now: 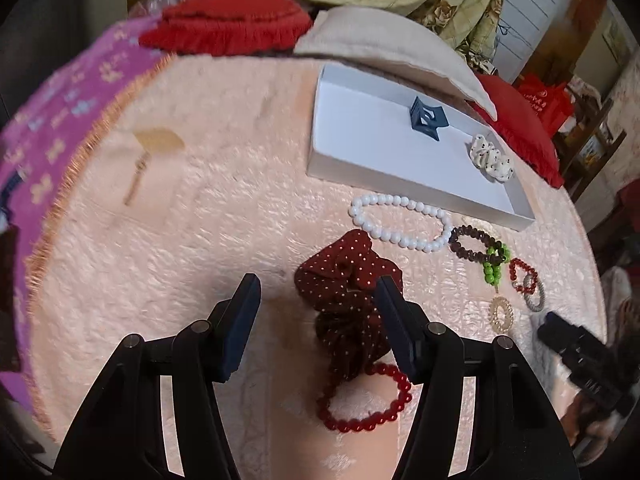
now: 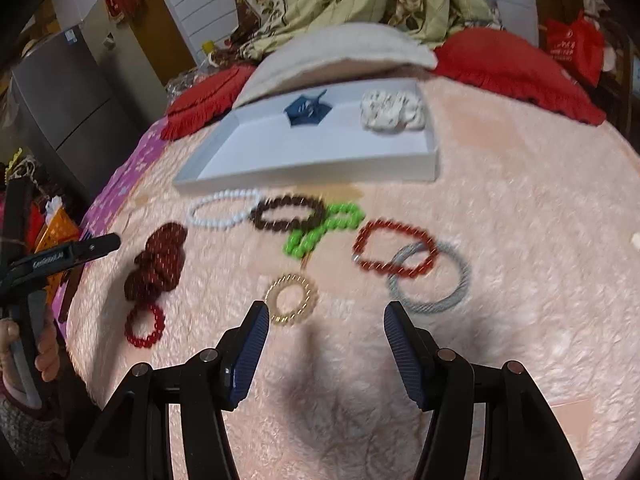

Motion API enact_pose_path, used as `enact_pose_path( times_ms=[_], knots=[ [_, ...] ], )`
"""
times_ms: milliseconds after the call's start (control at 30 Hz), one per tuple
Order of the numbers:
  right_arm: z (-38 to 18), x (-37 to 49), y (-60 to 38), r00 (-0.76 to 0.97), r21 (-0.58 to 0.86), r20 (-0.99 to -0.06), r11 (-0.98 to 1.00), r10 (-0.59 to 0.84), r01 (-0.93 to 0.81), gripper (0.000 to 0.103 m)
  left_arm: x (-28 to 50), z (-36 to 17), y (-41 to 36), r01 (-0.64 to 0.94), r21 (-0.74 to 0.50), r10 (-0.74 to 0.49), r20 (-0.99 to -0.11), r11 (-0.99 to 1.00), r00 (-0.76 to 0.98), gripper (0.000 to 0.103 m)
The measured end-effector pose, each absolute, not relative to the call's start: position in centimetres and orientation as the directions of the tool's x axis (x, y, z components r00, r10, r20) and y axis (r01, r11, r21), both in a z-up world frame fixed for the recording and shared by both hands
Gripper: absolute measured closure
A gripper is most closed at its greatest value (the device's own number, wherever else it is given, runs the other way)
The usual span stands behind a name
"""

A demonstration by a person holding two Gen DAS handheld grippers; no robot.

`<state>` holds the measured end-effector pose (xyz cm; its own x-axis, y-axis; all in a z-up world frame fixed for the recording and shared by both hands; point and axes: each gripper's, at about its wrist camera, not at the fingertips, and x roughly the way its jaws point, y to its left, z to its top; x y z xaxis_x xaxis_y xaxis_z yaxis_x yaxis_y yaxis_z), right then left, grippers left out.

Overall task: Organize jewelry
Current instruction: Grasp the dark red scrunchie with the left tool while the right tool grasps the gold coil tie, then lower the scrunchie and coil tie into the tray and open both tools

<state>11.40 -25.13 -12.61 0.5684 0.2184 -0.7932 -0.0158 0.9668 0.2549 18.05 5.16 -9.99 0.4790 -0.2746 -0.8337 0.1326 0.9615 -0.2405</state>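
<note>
The left gripper (image 1: pixel 316 286) is wide open, holding nothing. The red dotted scrunchie (image 1: pixel 346 288) lies under its right finger.

Soft, warm indoor light, no glare. Both fisheye views bend strongly and darken at the corners. Motion blur smears the bracelets (image 2: pixel 288 218) in the right view; a diffuse shadow lies between the right tool's (image 2: pixel 326 316) fingers.

Scrunchie (image 1: pixel 344 280): dark red with small white dots. Bracelets: white (image 1: pixel 400 220), brown (image 1: pixel 476 246), green (image 1: pixel 496 266), red (image 1: pixel 366 400). Box (image 1: pixel 400 148): white, holding a dark blue clip (image 1: pixel 427 117) and a white scrunchie with black spots (image 1: pixel 491 159). Cloth (image 1: pixel 200 240): pale pink.
</note>
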Motion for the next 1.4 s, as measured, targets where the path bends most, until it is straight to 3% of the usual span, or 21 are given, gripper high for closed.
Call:
enact_pose_path(
  times_ms=[300, 500, 633, 667, 700, 733, 767, 1133, 1400],
  knots=[
    [-15.0, 13.8, -22.6, 0.538, 0.201, -0.818, 0.978, 0.203, -0.063, 0.062, 21.2, -12.8, 5.0, 0.142, -0.312, -0.343, -0.841, 0.939, 0.419, 0.043],
    [-15.3, 14.0, -21.9, 0.558, 0.182, -0.807, 0.980, 0.192, -0.074, 0.066, 21.2, -13.6, 3.9, 0.177, -0.322, -0.367, -0.837, 0.930, 0.407, 0.039],
    [-15.3, 13.6, -21.1, 0.566, 0.189, -0.798, 0.978, 0.205, -0.088, 0.076, 20.4, -13.6, 2.7, 0.211, -0.308, -0.370, -0.838, 0.928, 0.401, 0.040],
    [-15.3, 13.6, -20.9, 0.567, 0.186, -0.798, 0.978, 0.204, -0.089, 0.079, 20.2, -13.6, 2.2, 0.216, -0.288, -0.353, -0.844, 0.933, 0.402, 0.046],
    [-15.2, 13.6, -20.7, 0.565, 0.187, -0.799, 0.978, 0.207, -0.095, 0.080, 20.0, -13.6, 1.9, 0.216, -0.278, -0.345, -0.848, 0.936, 0.402, 0.075],
    [-15.2, 13.6, -20.6, 0.564, 0.195, -0.797, 0.976, 0.216, -0.098, 0.086, 19.9, -13.7, 1.6, 0.220, -0.293, -0.358, -0.856, 0.930, 0.373, 0.090],
    [-15.1, 13.5, -20.6, 0.562, 0.206, -0.795, 0.973, 0.227, -0.101, 0.095, 19.9, -13.7, 1.5, 0.217, -0.305, -0.366, -0.859, 0.927, 0.359, 0.094],
    [-10.6, 13.1, -20.1, 0.613, 0.245, -0.741, 0.960, 0.273, -0.132, 0.095, 17.3, -5.0, 1.5, 0.306, -0.322, -0.438, -0.756, 0.896, 0.487, 0.094],
    [-6.2, 17.1, -22.0, 0.659, 0.276, -0.700, 0.955, 0.276, -0.107, 0.095, 22.5, -1.5, 0.3, 0.332, -0.287, -0.426, -0.751, 0.899, 0.504, 0.094]
  ],
)
